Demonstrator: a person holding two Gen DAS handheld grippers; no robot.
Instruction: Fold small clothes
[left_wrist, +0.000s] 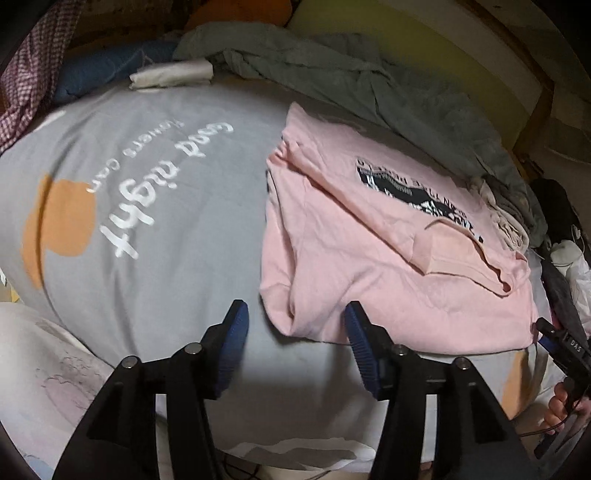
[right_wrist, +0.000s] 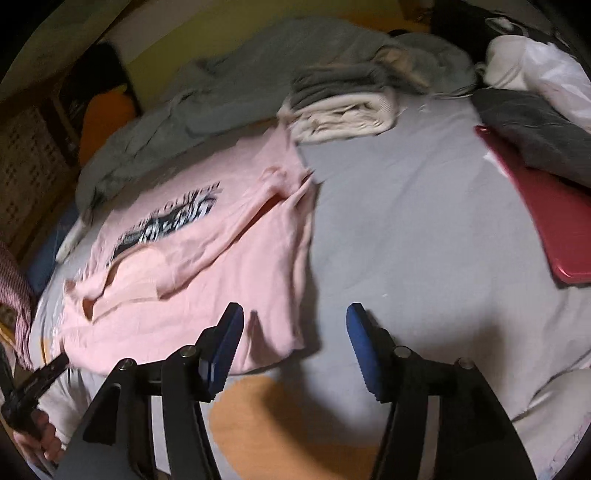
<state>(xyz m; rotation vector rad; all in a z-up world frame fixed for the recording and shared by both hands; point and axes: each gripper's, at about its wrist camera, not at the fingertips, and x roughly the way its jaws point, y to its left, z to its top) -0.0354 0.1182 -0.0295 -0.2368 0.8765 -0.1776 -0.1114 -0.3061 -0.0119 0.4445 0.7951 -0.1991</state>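
A pink T-shirt (left_wrist: 373, 251) with a black and white print lies folded on the grey bed sheet (left_wrist: 177, 229); its sleeves are turned in over the body. My left gripper (left_wrist: 295, 314) stands open just above the shirt's near left corner, nothing between its blue pads. In the right wrist view the same pink T-shirt (right_wrist: 207, 258) lies to the left, and my right gripper (right_wrist: 293, 317) is open over its near right corner with nothing held. Each gripper shows at the edge of the other's view, held by a hand (left_wrist: 557, 406).
A rumpled grey blanket (left_wrist: 369, 81) runs along the far side. Folded cream and grey clothes (right_wrist: 343, 107) lie beyond the shirt. A red flat case (right_wrist: 546, 221) under dark cloth (right_wrist: 535, 129) lies at the right. The sheet bears white lettering (left_wrist: 162, 184) and orange patches (right_wrist: 295, 424).
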